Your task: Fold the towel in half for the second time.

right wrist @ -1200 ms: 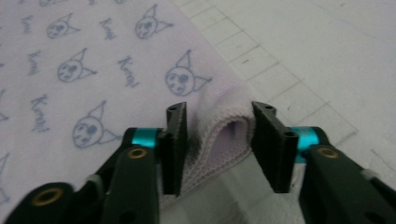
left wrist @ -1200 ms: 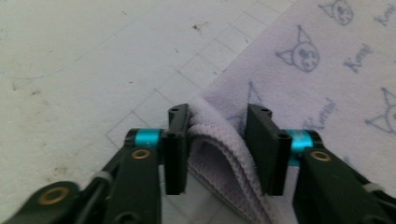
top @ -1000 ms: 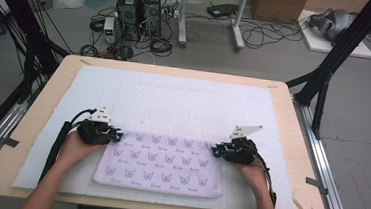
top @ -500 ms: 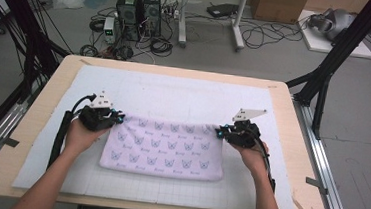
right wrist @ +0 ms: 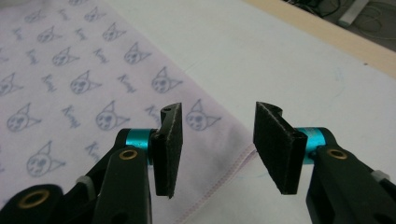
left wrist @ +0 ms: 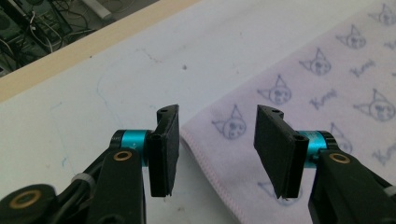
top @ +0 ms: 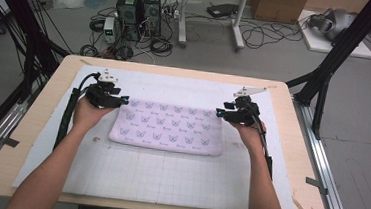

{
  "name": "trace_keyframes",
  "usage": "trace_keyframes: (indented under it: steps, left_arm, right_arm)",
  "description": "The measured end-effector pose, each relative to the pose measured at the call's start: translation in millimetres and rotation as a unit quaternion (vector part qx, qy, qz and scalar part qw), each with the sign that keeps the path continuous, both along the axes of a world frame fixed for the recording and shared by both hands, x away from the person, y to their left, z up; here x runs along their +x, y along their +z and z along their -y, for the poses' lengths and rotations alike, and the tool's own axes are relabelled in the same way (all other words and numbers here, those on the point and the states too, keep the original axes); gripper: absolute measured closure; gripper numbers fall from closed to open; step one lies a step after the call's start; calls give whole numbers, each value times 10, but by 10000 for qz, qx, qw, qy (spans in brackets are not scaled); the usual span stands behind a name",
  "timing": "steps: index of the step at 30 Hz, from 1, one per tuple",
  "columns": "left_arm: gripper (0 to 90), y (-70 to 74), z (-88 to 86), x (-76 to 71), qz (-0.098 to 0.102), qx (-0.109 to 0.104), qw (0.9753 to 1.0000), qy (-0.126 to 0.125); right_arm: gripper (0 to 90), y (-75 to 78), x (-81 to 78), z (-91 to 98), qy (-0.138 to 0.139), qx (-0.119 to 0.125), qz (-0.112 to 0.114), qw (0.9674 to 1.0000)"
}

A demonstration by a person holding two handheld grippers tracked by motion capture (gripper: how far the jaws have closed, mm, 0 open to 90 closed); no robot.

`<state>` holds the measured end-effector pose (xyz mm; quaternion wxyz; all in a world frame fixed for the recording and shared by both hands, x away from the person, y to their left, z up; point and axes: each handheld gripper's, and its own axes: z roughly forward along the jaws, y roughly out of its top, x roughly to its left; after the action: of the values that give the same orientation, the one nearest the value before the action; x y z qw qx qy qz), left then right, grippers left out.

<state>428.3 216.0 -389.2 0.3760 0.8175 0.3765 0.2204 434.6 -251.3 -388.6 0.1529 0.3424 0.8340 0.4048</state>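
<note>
Ana: White matting covers the desk, and the pale lilac towel with the cat-face print lies folded flat on it, toward the far half of the mat. How should the person finish this release?

Ben: Both far corners of the towel are let go. The left gripper sits just off the towel's far left corner, the right gripper just off its far right corner. The jaws of each have just been opening and stand apart with nothing between the pads.

Ana: The left gripper view agrees: the stitched corner lies on the mat below the gap, not pinched.

Ben: Same in the right gripper view, where the hem runs under the parted pads. To do it well, the person should probably lift both grippers clear of the towel, so no pad drags the top layer and skews the fold.

Ana: And then check that the towel's edges line up.
</note>
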Motion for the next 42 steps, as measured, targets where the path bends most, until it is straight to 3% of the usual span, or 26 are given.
trace_keyframes:
  steps: [5,9,14,16,20,25,30,42]
  left_arm:
    - [516,-96,-39,-160,-108,-145,9993,-313]
    - [507,-127,-46,-295,-45,-330,9982,-503]
    - [416,-115,-64,-405,-23,-635,9958,-660]
    - [378,-115,-61,-445,-37,-718,9947,-739]
    - [311,-92,-57,-501,-26,-754,9939,-806]
    - [278,-19,-79,-565,39,-825,9931,-831]
    - [239,37,-108,-642,139,-814,9937,-757]
    - [175,30,-192,-834,155,-777,9939,-771]
  right_arm:
    - [533,-44,-81,-72,205,-8,-96,9997]
    - [511,-75,-161,-115,317,81,-156,9993]
    - [408,-68,-233,-96,329,563,-173,9977]
    - [355,-45,-267,-102,300,646,-165,9973]
    - [250,-23,-312,-124,277,713,-171,9969]
    - [205,16,-423,-176,333,634,24,9974]
    - [205,53,-547,-182,343,633,275,9970]
    - [168,36,-721,-70,355,653,291,9968]
